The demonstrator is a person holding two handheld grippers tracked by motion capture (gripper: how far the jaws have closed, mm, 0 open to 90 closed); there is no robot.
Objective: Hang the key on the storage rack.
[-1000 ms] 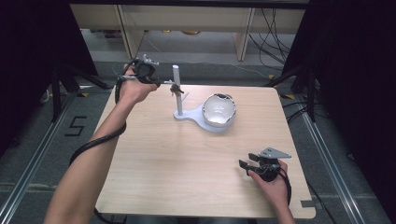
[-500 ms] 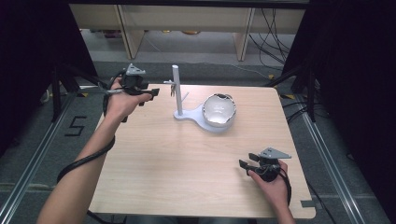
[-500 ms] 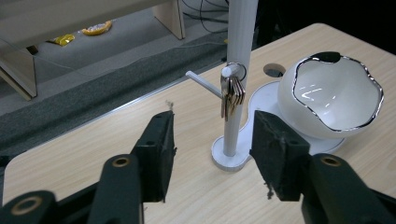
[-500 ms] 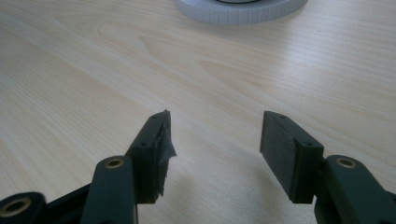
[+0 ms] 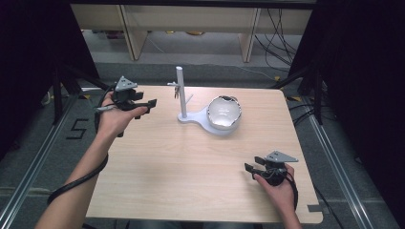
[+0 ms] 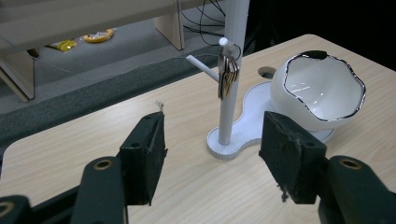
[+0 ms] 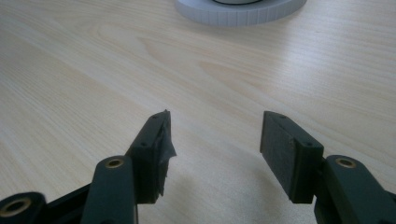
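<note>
A white stand (image 5: 182, 93) with an upright post and side pegs rises from a flat white base (image 6: 243, 135) at the table's far middle. A bunch of keys (image 6: 228, 74) hangs from one peg; the keys (image 5: 176, 90) are small in the high view. A white bowl (image 5: 223, 113) with a dark wavy rim sits on the base's right end, and the bowl (image 6: 321, 91) is empty. My left gripper (image 5: 148, 105) is open, held above the table's far left, well short of the stand. My right gripper (image 5: 253, 163) is open and empty near the front right; its jaws (image 7: 215, 154) hover just above bare wood.
The light wooden table (image 5: 191, 171) has a round cable hole (image 6: 266, 72) behind the bowl. Beyond the far edge lie a grey floor, shelf legs (image 5: 248, 33) and cables. Dark curtains flank both sides.
My left gripper has drawn back leftward from the stand's peg, leaving the keys hanging there. The right gripper has stayed put.
</note>
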